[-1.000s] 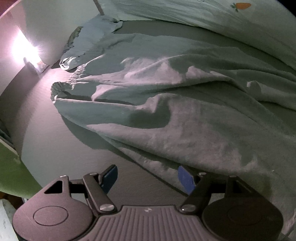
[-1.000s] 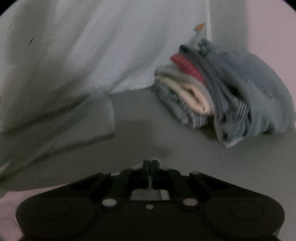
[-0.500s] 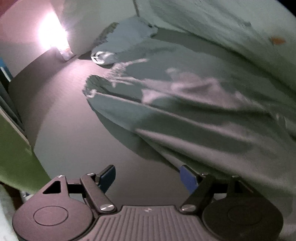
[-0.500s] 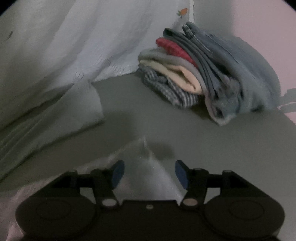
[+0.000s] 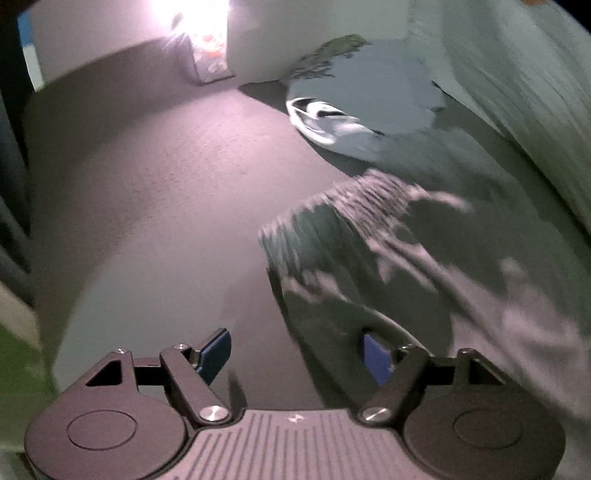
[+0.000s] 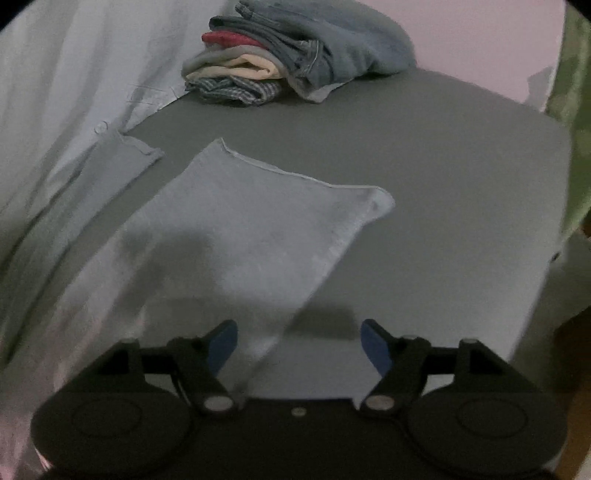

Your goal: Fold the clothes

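Lying spread across the grey bed surface point(image 6: 424, 177), the pale grey-blue cloth garment point(image 6: 243, 236) shows two hemmed ends in the right wrist view: a broad flat leg with a stitched edge, and a narrower leg point(image 6: 122, 158) just beside it to the left. The right gripper point(image 6: 299, 343) hangs over the near edge of the broad leg with its blue-padded fingers point(image 6: 221, 343) spread wide, holding nothing. At the far side of the bed sits a stack of folded clothes point(image 6: 280, 59), with blue denim on top and red, cream and checked pieces below, well apart from the garment.

From the left wrist view, the same garment's gathered, ribbed waistband point(image 5: 354, 206) appears blurred, bunched on the grey surface ahead and to the right. The left gripper point(image 5: 295, 350) is also wide open and grips nothing; its right-hand blue pad point(image 5: 375, 350) sits at the fabric edge, though contact cannot be told. Further off lies a crumpled blue-grey cloth point(image 5: 369, 92) near a bright lamp glare point(image 5: 199, 14).
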Available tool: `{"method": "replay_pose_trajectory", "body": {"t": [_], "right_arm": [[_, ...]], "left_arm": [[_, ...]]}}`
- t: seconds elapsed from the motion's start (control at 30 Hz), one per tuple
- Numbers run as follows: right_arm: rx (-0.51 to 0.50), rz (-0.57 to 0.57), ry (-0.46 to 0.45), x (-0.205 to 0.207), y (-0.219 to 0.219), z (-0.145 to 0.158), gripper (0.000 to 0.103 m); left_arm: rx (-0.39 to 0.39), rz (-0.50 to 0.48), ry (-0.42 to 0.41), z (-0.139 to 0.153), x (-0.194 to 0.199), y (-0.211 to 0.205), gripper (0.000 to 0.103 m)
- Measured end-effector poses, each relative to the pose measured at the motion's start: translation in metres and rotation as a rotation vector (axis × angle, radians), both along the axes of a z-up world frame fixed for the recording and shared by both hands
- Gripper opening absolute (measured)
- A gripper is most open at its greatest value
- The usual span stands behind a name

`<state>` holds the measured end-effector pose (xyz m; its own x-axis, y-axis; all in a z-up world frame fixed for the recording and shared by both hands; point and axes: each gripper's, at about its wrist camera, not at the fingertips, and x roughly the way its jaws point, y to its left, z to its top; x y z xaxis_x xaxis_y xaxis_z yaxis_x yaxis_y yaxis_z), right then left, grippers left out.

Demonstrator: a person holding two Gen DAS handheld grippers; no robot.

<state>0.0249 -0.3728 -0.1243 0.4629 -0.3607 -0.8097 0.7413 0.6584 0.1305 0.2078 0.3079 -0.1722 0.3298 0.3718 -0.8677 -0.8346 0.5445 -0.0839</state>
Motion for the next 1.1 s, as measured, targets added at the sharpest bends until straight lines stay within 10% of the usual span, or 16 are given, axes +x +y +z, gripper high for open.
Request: {"method": "replay_pose_trajectory", "body": {"t": [0.07,0.3,0.4,0.5,0.67,0.83,0.9,1.1], "right_arm": [[-0.03,-0.025,0.007,-0.006,0.009,0.004,0.074],[-0.074,-0.052,-0.011,-0.011,0.035,0.018,0.065],[-0.074,-0.042,-0.017,-0.008,0.044,0.02,0.065],[-0.053,-0.036,-0.02,0.0,0.048,0.018,0.065],[-0.064,-0.023,-0.039,0.006,0.056,0.024,0.067],[-0.016,-0.081,-0.046,-0.003,0.049,0.015,0.069],[0.018,-0.113,-0.054,-0.005,0.045,0.01,0.069],[0.087,-0.189,-0.071,-0.007,0.033,-0.001,0.069]], "left_arm": [[0.022,0.026,0.004,0.0,0.01,0.011,0.013],[0.048,-0.116,-0.064,0.031,0.067,0.009,0.007],[0.046,-0.21,-0.116,0.052,0.105,0.003,0.019],[0.019,-0.439,-0.059,0.05,0.153,-0.009,0.066],[0.155,-0.535,-0.077,0.067,0.142,-0.025,0.076],[0.178,-0.349,-0.072,0.055,0.089,0.005,0.075],[0.124,-0.291,-0.061,0.04,0.075,0.019,0.057],[0.204,-0.349,-0.037,0.026,0.079,0.023,0.058]]}}
